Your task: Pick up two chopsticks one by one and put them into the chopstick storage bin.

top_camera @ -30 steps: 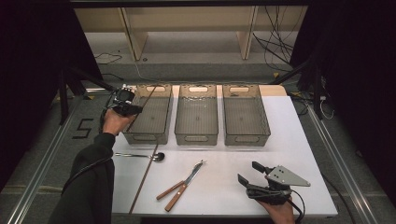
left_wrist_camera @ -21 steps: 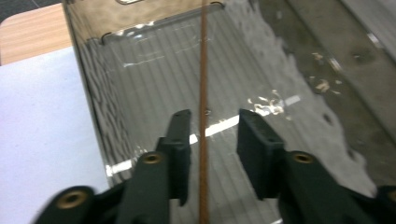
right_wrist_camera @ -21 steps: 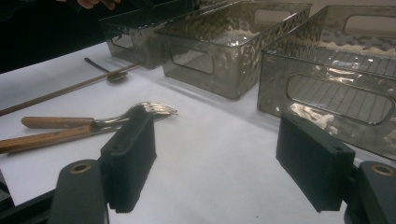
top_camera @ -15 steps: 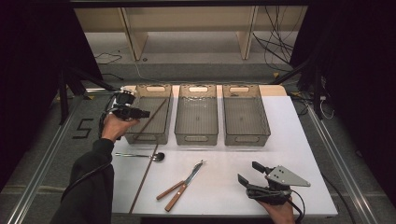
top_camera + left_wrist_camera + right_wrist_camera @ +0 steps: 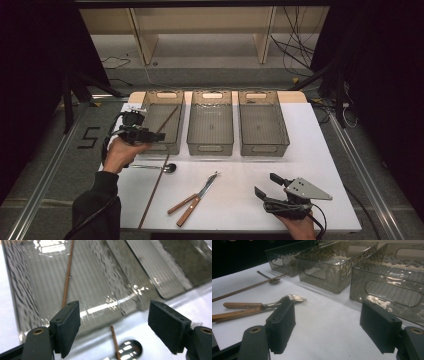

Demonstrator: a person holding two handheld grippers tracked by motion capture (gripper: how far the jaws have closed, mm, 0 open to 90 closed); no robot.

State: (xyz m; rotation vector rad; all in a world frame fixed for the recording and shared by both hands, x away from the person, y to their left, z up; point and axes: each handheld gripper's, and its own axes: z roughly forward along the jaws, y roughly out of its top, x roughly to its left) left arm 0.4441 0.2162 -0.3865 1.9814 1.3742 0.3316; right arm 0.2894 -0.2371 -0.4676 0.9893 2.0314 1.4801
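White tabletop (image 5: pixel 240 210): left tool (image 5: pixel 159 135) at left bin's (image 5: pixel 150 117) near wall, jaws just opened wide, empty; chopstick (image 5: pixel 168 119) lies inside that bin. Right tool (image 5: pixel 266 186) wide open, empty.

Three clear smoky-grey plastic bins with handle cut-outs stand in a row at 12 o'clock: left bin (image 5: pixel 148 120), middle bin (image 5: pixel 210 122), right bin (image 5: pixel 263 122). Two thin brown wooden chopsticks: one (image 5: pixel 168 119) inside the left bin, one (image 5: pixel 153 191) on the white table at 8 o'clock. One metal spoon (image 5: pixel 155 167) at 9 o'clock. Two wooden-handled pieces of cutlery at 6 o'clock: a fork (image 5: pixel 194 195) and a knife (image 5: pixel 189 208). Two black two-jaw grippers: left gripper (image 5: pixel 152 135), right gripper (image 5: pixel 268 185).
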